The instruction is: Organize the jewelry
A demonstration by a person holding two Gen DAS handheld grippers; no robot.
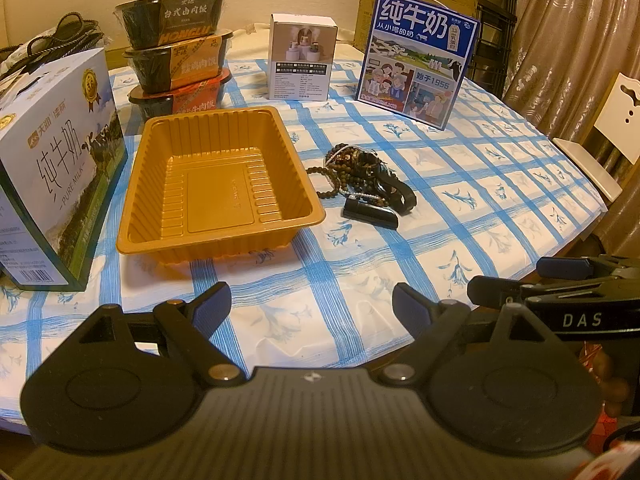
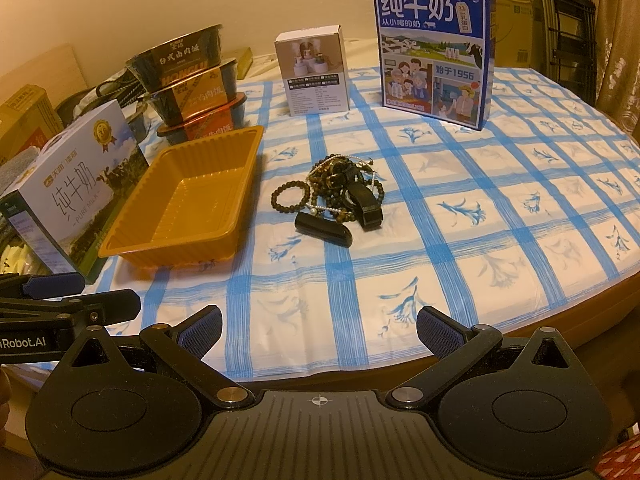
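Note:
A heap of jewelry (image 1: pixel 354 170) (image 2: pixel 334 184) lies on the blue-checked tablecloth: brown bead bracelets, a pearl strand, a black watch strap (image 2: pixel 366 202) and a black oblong case (image 1: pixel 370 212) (image 2: pixel 323 231). One bead bracelet (image 2: pixel 289 196) lies apart at the heap's left. An empty orange plastic tray (image 1: pixel 218 184) (image 2: pixel 188 200) sits left of the heap. My left gripper (image 1: pixel 312 304) is open and empty at the table's near edge. My right gripper (image 2: pixel 320 326) is open and empty, beside it, also near the edge; it shows in the left wrist view (image 1: pixel 516 280).
A white milk carton box (image 1: pixel 52 168) (image 2: pixel 76 200) stands left of the tray. Three stacked food bowls (image 1: pixel 178 52) (image 2: pixel 192 80) stand behind it. A small white box (image 1: pixel 300 58) (image 2: pixel 316 72) and a blue milk box (image 1: pixel 416 56) (image 2: pixel 432 52) stand at the back. A white chair (image 1: pixel 600 136) is right.

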